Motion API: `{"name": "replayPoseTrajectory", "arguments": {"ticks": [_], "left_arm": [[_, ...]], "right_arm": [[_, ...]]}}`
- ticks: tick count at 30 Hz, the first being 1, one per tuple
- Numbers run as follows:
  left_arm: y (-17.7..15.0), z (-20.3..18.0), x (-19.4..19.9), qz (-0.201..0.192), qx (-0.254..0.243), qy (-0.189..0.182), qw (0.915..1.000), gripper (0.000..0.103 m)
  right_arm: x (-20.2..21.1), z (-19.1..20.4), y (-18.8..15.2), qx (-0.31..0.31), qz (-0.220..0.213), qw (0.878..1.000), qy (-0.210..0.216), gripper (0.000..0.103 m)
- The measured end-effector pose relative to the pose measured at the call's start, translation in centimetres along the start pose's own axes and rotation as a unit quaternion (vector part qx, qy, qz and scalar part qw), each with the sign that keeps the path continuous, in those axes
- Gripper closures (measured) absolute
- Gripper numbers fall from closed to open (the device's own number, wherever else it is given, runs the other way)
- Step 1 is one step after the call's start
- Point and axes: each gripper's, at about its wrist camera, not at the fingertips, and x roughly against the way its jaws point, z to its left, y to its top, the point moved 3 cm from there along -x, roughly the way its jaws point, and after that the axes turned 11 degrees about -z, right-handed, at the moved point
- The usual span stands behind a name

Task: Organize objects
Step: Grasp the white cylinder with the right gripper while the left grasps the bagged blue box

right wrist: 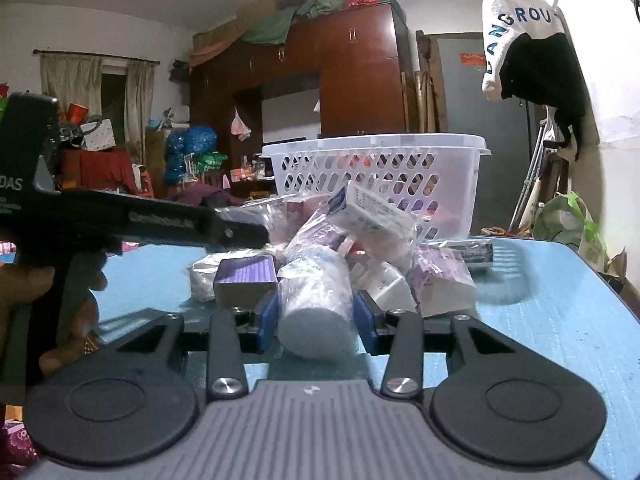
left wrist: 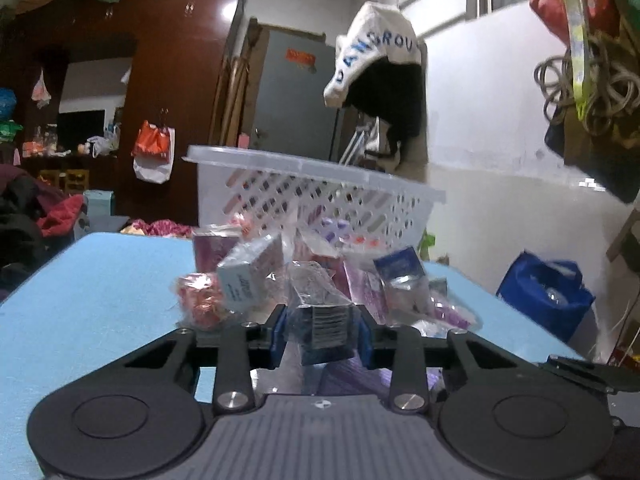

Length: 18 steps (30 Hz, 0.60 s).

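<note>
A pile of small boxes and plastic-wrapped packets [left wrist: 320, 276] lies on the blue table [left wrist: 100, 300], in front of a white perforated basket [left wrist: 320, 196] that holds a few items. My left gripper [left wrist: 322, 332] is shut on a dark blue box in clear wrap [left wrist: 320, 320] at the near edge of the pile. In the right wrist view the same pile [right wrist: 360, 240] and basket [right wrist: 380, 176] show. My right gripper [right wrist: 316, 320] is shut on a white cylindrical packet in plastic [right wrist: 316, 308]. The left gripper's body [right wrist: 120, 220] reaches in from the left.
A purple box [right wrist: 246, 276] lies left of the white packet. A dark wooden wardrobe [right wrist: 340, 80] and a grey door [left wrist: 296, 96] stand behind the table. A white bag with blue letters [left wrist: 372, 52] hangs near the wall. A blue bag [left wrist: 548, 292] sits right of the table.
</note>
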Motion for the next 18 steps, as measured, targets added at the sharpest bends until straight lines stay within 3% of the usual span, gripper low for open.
{"name": "replayPoseTrajectory", "arguments": {"ticks": [7, 18], "left_arm": [[0.3, 1.2, 0.5, -0.008, 0.01, -0.001, 0.9999, 0.065], [0.9, 1.8, 2.9, -0.059, -0.003, -0.015, 0.9982, 0.065]], "right_arm": [[-0.3, 0.1, -0.4, 0.011, 0.029, 1.0, 0.002, 0.056], [1.9, -1.3, 1.0, -0.023, -0.015, 1.0, -0.014, 0.058]]}}
